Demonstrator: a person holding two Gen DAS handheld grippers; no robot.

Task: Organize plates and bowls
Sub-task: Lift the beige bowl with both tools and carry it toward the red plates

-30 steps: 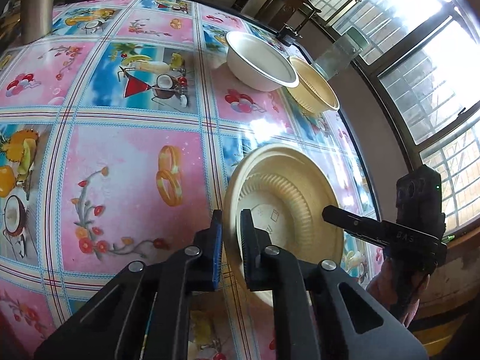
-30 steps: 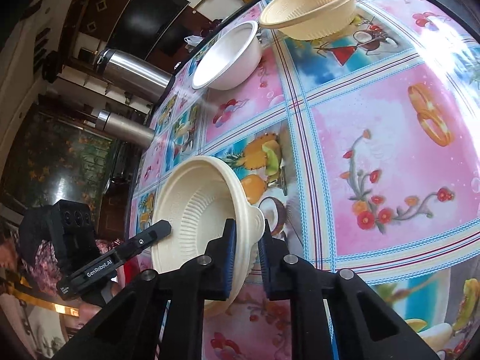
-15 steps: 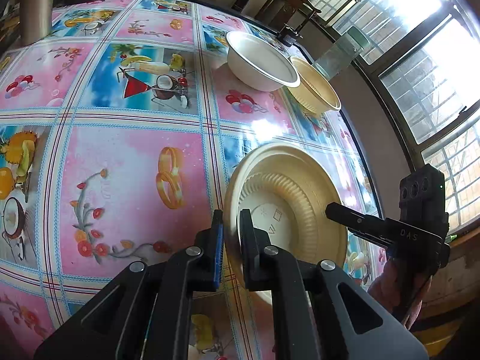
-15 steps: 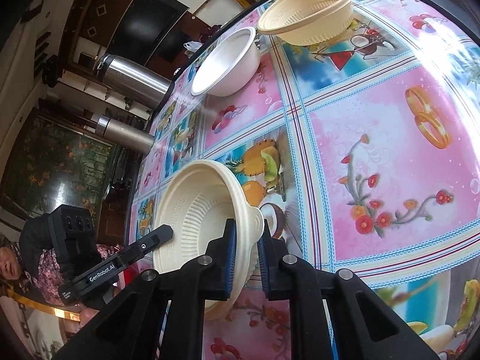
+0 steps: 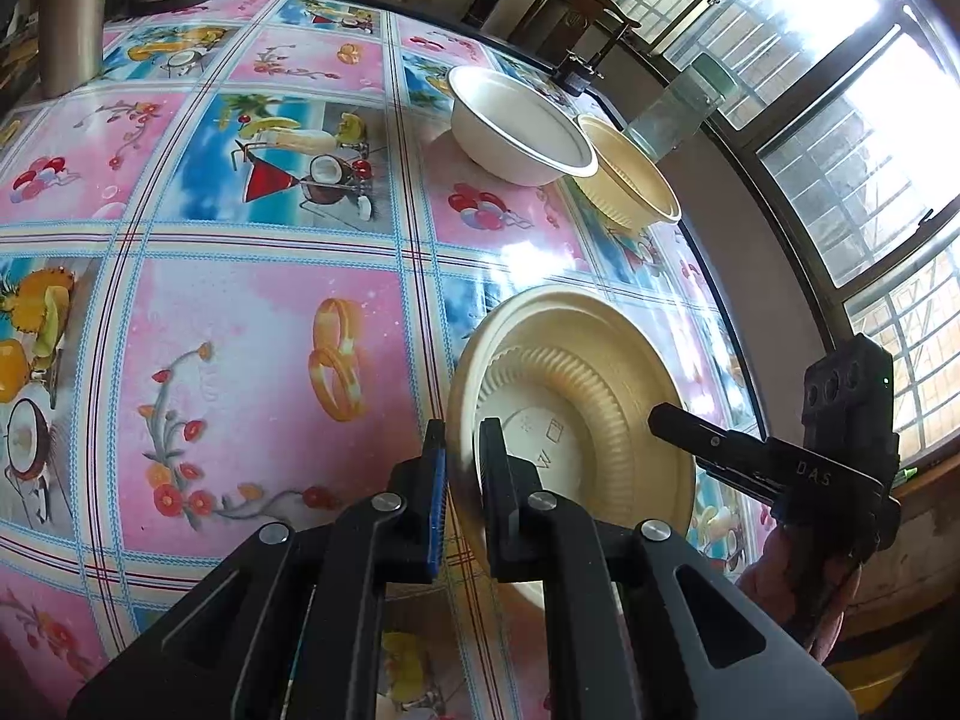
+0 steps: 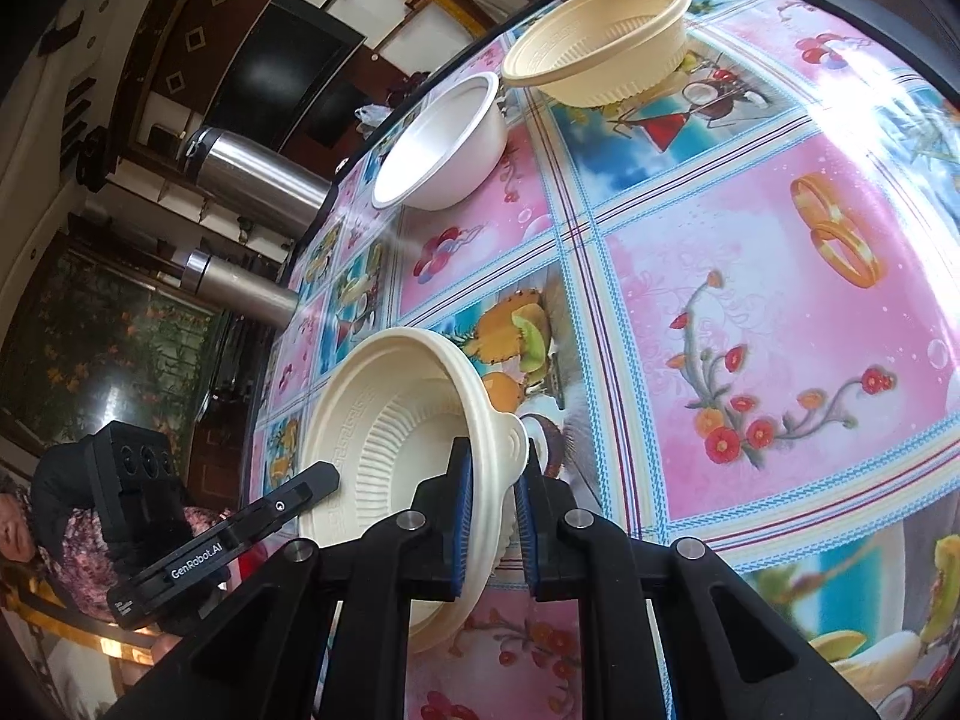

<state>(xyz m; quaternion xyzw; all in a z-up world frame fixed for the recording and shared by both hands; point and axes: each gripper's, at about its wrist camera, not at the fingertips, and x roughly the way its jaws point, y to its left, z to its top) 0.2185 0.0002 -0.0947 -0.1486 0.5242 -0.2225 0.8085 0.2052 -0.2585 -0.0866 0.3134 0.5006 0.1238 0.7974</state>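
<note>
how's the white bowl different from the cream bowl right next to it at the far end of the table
The white bowl has smooth, plain walls; the cream bowl is ribbed inside and out. The white bowl sits flat on the tablecloth; the cream bowl looks tilted, with its rim lying over the white bowl's edge. Both are round, empty, open side up and untouched by either claw.

Left gripper (image 5: 461, 474) low and near, fingers pointing far across the scene, jaws narrowed, pinching a thin rim. Right gripper (image 6: 493, 501) opposite, reaching in from the right, jaws likewise clamped on a rim.
</note>
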